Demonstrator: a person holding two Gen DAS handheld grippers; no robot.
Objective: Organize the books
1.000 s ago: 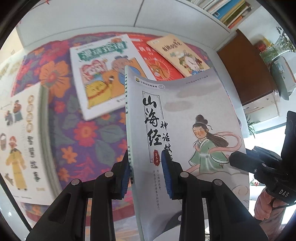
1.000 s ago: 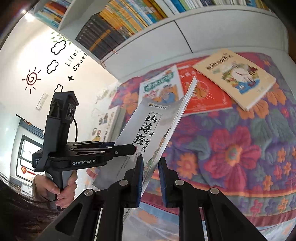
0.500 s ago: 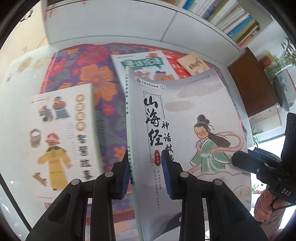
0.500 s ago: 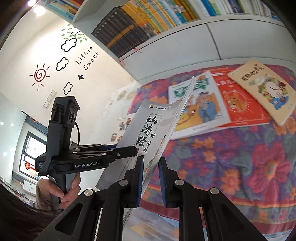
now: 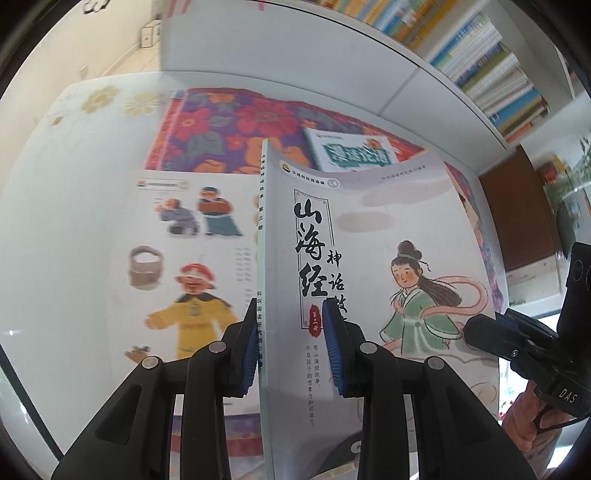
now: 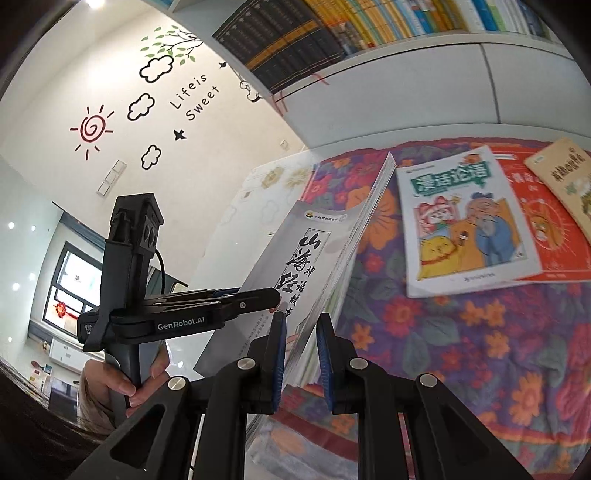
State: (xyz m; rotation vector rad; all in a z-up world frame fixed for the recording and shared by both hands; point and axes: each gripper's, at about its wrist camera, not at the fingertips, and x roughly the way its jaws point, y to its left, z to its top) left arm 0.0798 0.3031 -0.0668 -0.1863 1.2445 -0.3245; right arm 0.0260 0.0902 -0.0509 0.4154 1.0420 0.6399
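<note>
Only the left wrist view shows the white book (image 5: 177, 266) with the yellow-robed figure lying flat under the raised grey book (image 5: 369, 266), while only the right view shows the red book (image 6: 546, 221) and tan book (image 6: 565, 177) lying past the green-titled book (image 6: 465, 221) on the flowered cloth (image 6: 461, 350). The grey book is held off the desk (image 5: 74, 184), cover up: the left tool (image 5: 291, 343) is clamped nearly closed on its spine edge, and the right tool (image 6: 300, 350) is clamped nearly closed on its page edge, near the lower corner. A broad stretch of cloth lies bare ahead of the right tool, and the bookshelf (image 6: 406, 26) stands along the desk's far edge.
</note>
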